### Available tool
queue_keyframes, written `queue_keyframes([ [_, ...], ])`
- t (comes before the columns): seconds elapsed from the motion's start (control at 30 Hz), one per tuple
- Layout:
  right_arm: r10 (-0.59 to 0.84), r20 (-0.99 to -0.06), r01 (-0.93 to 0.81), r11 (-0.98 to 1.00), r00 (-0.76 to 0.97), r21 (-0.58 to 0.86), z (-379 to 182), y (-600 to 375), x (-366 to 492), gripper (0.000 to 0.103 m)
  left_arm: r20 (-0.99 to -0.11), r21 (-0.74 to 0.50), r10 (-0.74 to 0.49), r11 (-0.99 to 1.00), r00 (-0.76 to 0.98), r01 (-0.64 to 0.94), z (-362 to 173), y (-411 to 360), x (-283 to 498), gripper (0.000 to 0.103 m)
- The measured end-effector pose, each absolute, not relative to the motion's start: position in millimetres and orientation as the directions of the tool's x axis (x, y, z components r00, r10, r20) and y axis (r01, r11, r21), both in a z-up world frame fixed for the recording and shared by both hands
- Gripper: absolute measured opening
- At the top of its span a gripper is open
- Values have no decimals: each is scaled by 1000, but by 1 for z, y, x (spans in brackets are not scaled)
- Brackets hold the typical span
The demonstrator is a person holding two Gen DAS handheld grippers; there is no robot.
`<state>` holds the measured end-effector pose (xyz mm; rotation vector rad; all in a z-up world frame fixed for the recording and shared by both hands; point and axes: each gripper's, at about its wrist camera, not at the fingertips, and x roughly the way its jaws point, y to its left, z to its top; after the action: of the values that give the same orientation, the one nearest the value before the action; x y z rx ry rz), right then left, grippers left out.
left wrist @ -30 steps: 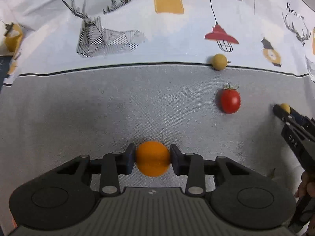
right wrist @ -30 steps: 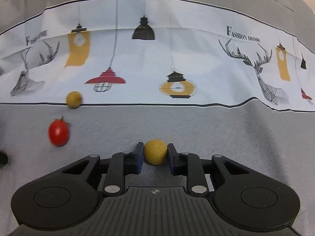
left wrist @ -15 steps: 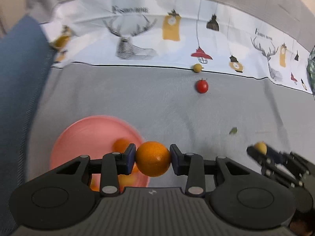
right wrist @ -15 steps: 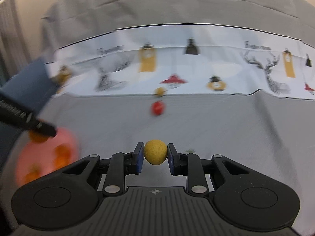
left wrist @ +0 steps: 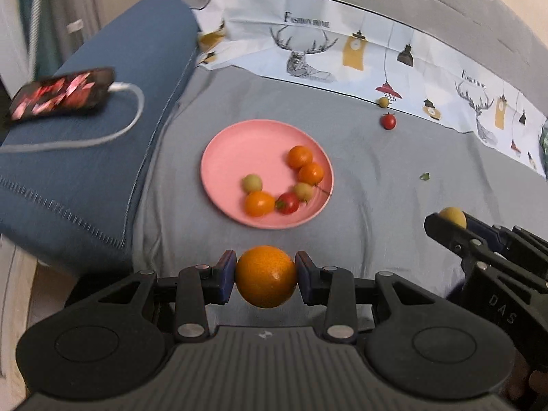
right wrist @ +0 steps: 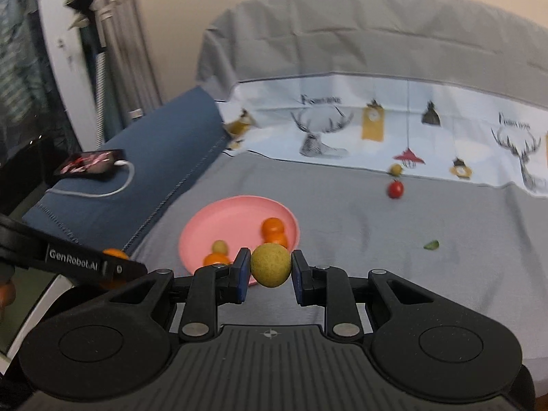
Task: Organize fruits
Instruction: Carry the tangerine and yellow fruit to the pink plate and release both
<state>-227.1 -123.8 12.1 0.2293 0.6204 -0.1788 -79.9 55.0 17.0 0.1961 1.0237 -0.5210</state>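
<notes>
In our left tongs (left wrist: 265, 275) we pinch an orange fruit (left wrist: 266, 276) between the blue pads, held above the grey bedspread (left wrist: 359, 178) just on the near side of the pink plate (left wrist: 219, 161). Our right tongs (right wrist: 270, 270) are pressed on a small yellow-green fruit (right wrist: 270, 264), which sits between their pads; from that view it hangs over the near right edge of the plate, and in the left view those tongs show at the right edge, well apart from the plate.

The plate lies on the bed and carries several small fruits along its right and near side: two orange ones (left wrist: 304, 164) touching each other at the right, a pale green one (left wrist: 252, 182) nearer the middle, a larger orange one (left wrist: 259, 203), a red tomato (left wrist: 287, 202) and another pale one (left wrist: 303, 190) close together.

Far right of the plate, a red cherry tomato (left wrist: 388, 121) lies on the grey cloth, and just beyond it a yellow fruit (left wrist: 383, 101) rests at the edge of the printed white cloth (left wrist: 308, 44). A small green leaf scrap (left wrist: 425, 176) lies to the right. On the blue cushion (left wrist: 102, 130) at the left lies a phone (left wrist: 61, 94) with a white cable (left wrist: 113, 130) plugged in.
</notes>
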Motion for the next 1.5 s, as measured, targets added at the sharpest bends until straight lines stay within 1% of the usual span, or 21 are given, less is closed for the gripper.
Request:
queue_keyframes([
  [0.23, -116, -568, 224, 967, 815, 123, 26, -102, -245, 26, -819, -97, -352, 864, 454, 495, 30, 75, -95, 41],
  [0.53, -131, -557, 220, 971, 820, 97, 33, -93, -250, 26, -801, -116, -373, 864, 468, 491, 36, 83, -100, 41],
  [0.83, -129, -561, 211, 974, 818, 84, 32, -91, -247, 26, -803, -120, -365, 873, 470, 473, 35, 86, -97, 42],
  [1.5, -125, -601, 227, 969, 790, 98, 20, -102, -225, 26, -825, -119, -341, 884, 450, 453, 20, 78, -70, 42],
])
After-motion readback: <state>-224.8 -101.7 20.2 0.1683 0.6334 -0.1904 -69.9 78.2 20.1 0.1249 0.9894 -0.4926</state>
